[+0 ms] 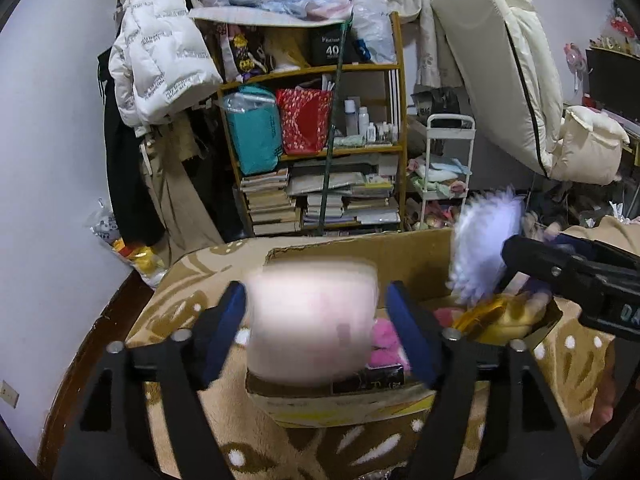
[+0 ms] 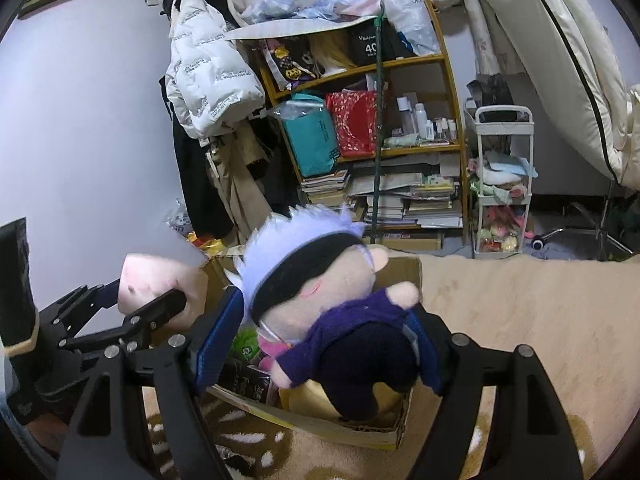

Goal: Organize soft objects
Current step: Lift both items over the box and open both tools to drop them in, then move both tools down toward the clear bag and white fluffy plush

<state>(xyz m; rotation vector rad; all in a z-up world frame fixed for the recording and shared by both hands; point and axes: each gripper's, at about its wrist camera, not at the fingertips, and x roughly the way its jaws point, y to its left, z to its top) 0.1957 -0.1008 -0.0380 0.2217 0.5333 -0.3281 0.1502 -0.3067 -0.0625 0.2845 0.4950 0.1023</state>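
An open cardboard box [image 1: 400, 256] sits on a brown patterned blanket [image 1: 180, 304] and holds several soft toys, pink [image 1: 386, 344] and yellow [image 1: 508, 320]. My left gripper [image 1: 320, 332] is open over the box; a blurred pale pink plush [image 1: 312, 320] sits between its blue pads, apart from them. In the right wrist view that plush [image 2: 152, 284] shows at the left. My right gripper [image 2: 320, 344] is open around a doll [image 2: 320, 288] with lavender hair, black blindfold and purple outfit, above the box [image 2: 396, 276]. The doll's hair [image 1: 488, 240] shows at the left wrist view's right.
A wooden shelf [image 1: 312, 128] with bags, bottles and book stacks stands behind the box. A white puffer jacket [image 1: 156, 56] hangs at the left. A small white cart [image 1: 444, 168] and a leaning cream mattress [image 1: 504, 60] stand to the right.
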